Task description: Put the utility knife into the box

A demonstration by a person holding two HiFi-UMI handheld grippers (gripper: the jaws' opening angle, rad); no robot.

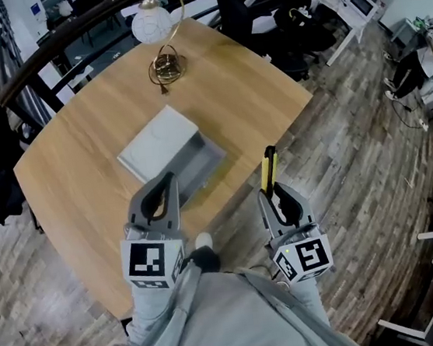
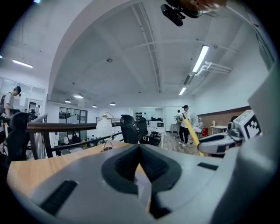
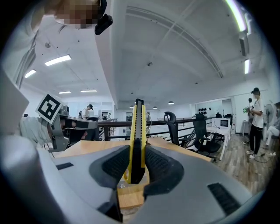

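Utility knife (image 3: 137,131) stands clamped between the right fingers (image 3: 161,164).

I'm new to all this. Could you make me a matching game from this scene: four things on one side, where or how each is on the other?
1 utility knife
2 box
3 lamp
4 left gripper

A shut, nothing between its jaws
B near the far edge of the table
C clamped in the right gripper
D grey, mid-table

Pairs: 1-C, 2-D, 3-B, 4-A
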